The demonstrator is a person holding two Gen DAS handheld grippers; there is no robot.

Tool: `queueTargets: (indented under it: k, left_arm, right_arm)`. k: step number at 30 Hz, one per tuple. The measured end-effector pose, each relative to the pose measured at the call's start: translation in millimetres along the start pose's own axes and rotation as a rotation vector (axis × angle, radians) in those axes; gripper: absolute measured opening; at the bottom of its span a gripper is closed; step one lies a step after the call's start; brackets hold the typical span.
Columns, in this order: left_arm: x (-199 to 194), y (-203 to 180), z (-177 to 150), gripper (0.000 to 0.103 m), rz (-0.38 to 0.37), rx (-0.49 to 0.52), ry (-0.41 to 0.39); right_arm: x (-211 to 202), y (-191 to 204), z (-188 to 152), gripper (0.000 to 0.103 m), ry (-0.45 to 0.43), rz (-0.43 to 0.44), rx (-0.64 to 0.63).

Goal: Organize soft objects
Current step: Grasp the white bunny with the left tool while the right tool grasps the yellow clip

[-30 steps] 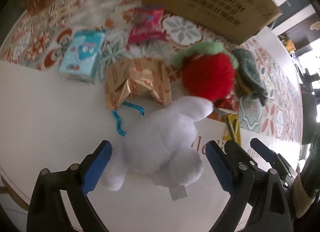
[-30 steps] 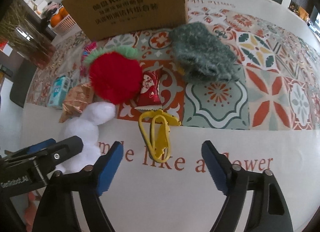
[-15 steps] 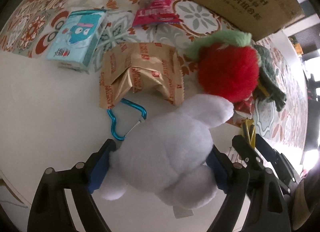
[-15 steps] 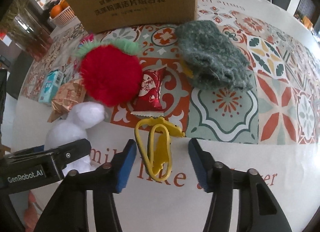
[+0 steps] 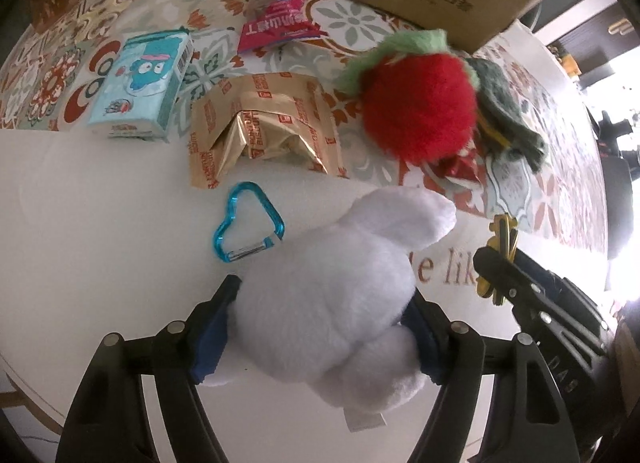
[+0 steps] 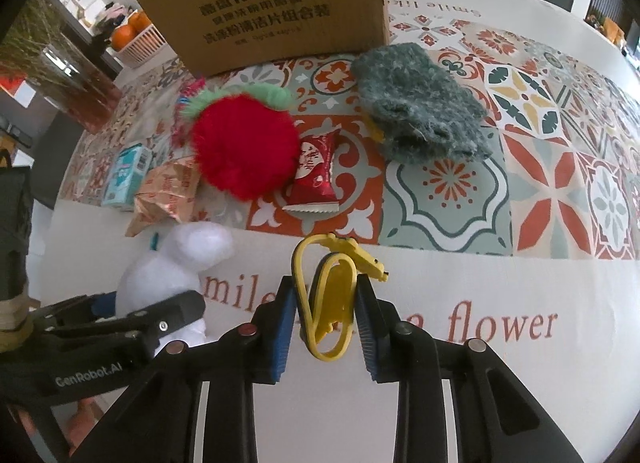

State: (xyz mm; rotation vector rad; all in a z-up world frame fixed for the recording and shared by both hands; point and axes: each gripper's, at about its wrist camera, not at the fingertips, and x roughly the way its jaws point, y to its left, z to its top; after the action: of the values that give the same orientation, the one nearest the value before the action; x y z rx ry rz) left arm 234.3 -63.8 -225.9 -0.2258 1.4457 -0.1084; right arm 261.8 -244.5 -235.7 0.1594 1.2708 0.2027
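A white plush toy [image 5: 360, 247] lies on the white tablecloth, and my left gripper [image 5: 320, 295] is closing on its body, both blue pads pressing into the fur. My right gripper [image 6: 325, 291] is closing on a yellow plastic clip [image 6: 344, 247], which stands pinched between its pads. The clip [image 5: 504, 231] also shows in the left wrist view, just right of the plush. Behind them lie a red fluffy strawberry toy [image 6: 244, 151] with a green top and a grey-green knitted piece [image 6: 416, 119]. From the right wrist view the white plush [image 6: 168, 271] sits left of the clip.
A cardboard box [image 6: 272, 7] stands at the back. In front of it lie a gold wrapper [image 5: 260, 123], a pale blue carton [image 5: 140, 83], a pink snack bag [image 5: 280, 19], a red candy wrapper [image 6: 314, 171] and a blue heart carabiner [image 5: 248, 223]. A glass vase [image 6: 80, 95] stands far left.
The left jaws came forward around the white plush and closed onto it. The right jaws narrowed from wide open until they pinched the yellow clip.
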Motion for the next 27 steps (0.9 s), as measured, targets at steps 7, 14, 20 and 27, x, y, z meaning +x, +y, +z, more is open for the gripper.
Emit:
queueTargets:
  k: [7,14,20,27]
  left_arm:
    - [-40,-3,-10,0.076,-0.004,0.052,-0.095]
    - [-82,1,2,0.076,0.022,0.107,-0.245]
    - [-108,-2,25,0.076,0.019,0.149,-0.343]
    - [-136,-7,50,0.076,0.008,0.194,-0.428]
  right_arm:
    - [-25,5,-2,0.031,-0.038,0.006,0.005]
    - [-56,20,10,0.031,-0.118,0.018,-0.002]
    - [-83,32,28,0.031,-0.203,0.026,-0.013]
    - [-107,44,51,0.031,-0.296,0.03,-0.019]
